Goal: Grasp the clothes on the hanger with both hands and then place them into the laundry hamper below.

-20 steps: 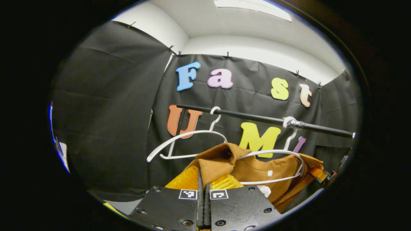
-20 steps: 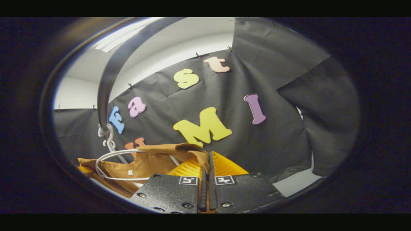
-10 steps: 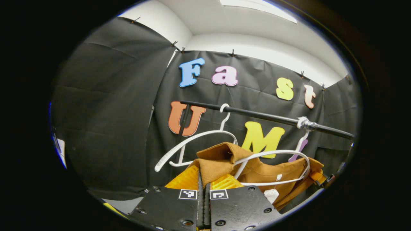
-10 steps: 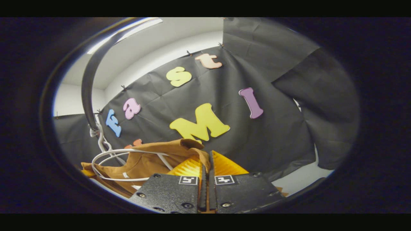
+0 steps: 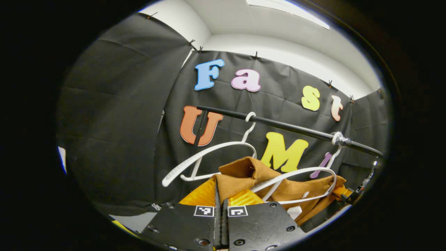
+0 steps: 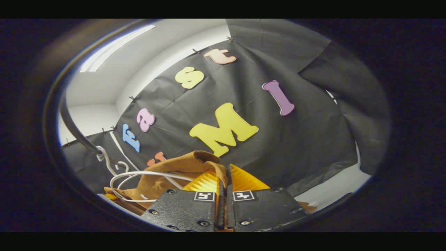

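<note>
Below the rail [image 5: 278,124], I've both grippers' fingers [image 5: 240,198] [image 6: 209,182] clamped on the soft, light shirt's [image 5: 244,172] shoulders.

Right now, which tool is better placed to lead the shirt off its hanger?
Left tool, probably. It is shut on the brown shirt at the shoulder, and its view shows the white hanger inside the neck. The right tool also grips cloth, but its hanger sits far aside.

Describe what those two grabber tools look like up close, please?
Each gripper, left and right, has two flat black textured plates side by side, fastened with round screws. Each plate carries a small square black-and-white marker. Ahead of the plates sit two ribbed, wedge-shaped fingers.
</note>
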Motion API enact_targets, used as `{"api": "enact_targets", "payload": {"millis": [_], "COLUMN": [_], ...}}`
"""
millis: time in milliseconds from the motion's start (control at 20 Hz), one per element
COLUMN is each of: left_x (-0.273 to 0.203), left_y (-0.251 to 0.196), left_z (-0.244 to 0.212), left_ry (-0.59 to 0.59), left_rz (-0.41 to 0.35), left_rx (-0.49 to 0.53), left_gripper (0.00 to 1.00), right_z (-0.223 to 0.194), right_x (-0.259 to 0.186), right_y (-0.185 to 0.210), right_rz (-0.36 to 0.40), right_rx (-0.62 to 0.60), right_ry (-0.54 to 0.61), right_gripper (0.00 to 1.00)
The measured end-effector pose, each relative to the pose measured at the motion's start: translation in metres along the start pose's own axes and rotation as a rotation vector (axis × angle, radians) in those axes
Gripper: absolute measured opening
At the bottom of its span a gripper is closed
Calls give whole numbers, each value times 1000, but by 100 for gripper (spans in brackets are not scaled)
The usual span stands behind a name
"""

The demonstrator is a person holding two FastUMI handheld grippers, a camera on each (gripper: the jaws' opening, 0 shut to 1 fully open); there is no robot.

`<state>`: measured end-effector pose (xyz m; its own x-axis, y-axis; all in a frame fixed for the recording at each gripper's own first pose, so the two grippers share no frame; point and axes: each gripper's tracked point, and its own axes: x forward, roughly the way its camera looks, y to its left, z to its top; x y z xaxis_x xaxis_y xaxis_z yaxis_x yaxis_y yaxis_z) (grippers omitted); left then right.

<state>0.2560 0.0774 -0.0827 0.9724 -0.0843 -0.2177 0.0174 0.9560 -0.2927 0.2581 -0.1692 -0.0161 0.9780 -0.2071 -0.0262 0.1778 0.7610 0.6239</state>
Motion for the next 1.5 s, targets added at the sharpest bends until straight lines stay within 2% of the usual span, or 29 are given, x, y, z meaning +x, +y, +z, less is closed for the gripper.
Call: {"api": "enact_targets", "payload": {"millis": [150, 300, 350, 400, 450, 500, 550, 600, 650, 700, 800, 850, 900, 950, 1150, 1450, 1500], "left_x": [11, 13, 17, 20, 20, 20, 19, 20, 21, 21, 18, 18, 16, 12, -3, -28, -32], "left_y": [-7, -10, -11, -11, -10, -10, -10, -7, -4, -3, 3, 6, 8, 11, 22, 24, 22], "left_z": [-9, -23, -26, -29, -31, -35, -40, -44, -49, -52, -63, -72, -80, -91, -116, -141, -148], "left_ry": [32, 52, 62, 72, 79, 91, 101, 113, 123, 131, 150, 160, 171, 191, 234, 266, 279], "left_rz": [-73, -121, -140, -162, -185, -201, -211, -217, -223, -227, -217, -212, -209, -205, -161, -132, -129], "left_rx": [-35, -38, -58, -88, -122, -148, -162, -171, -183, -194, -194, -195, -206, -214, -171, -187, -185], "left_gripper": [5, 5, 0, 5, 0, 0, 5, 0, 0, 5, 5, 0, 0, 0, 0, 0, 0], "right_z": [2, 0, -3, -5, -4, -4, -6, -12, -16, -22, -34, -40, -50, -60, -95, -142, -150], "right_x": [20, 25, 26, 29, 31, 32, 32, 31, 31, 30, 26, 27, 24, 23, 12, -6, -12], "right_y": [-8, -15, -17, -20, -25, -29, -32, -34, -39, -43, -55, -64, -72, -80, -96, -89, -87], "right_rz": [23, 46, 57, 57, 60, 60, 70, 69, 72, 62, 39, 15, -7, -24, -72, -65, -62], "right_rx": [66, 75, 82, 96, 106, 119, 130, 144, 151, 157, 146, 135, 126, 126, 96, 76, 65], "right_ry": [67, 105, 134, 142, 154, 157, 176, 191, 207, 218, 243, 250, 265, 284, 353, 458, 481], "right_gripper": [6, 4, 6, 5, 5, 5, 6, 5, 5, 6, 4, 6, 8, 6, 6, 3, 5]}}
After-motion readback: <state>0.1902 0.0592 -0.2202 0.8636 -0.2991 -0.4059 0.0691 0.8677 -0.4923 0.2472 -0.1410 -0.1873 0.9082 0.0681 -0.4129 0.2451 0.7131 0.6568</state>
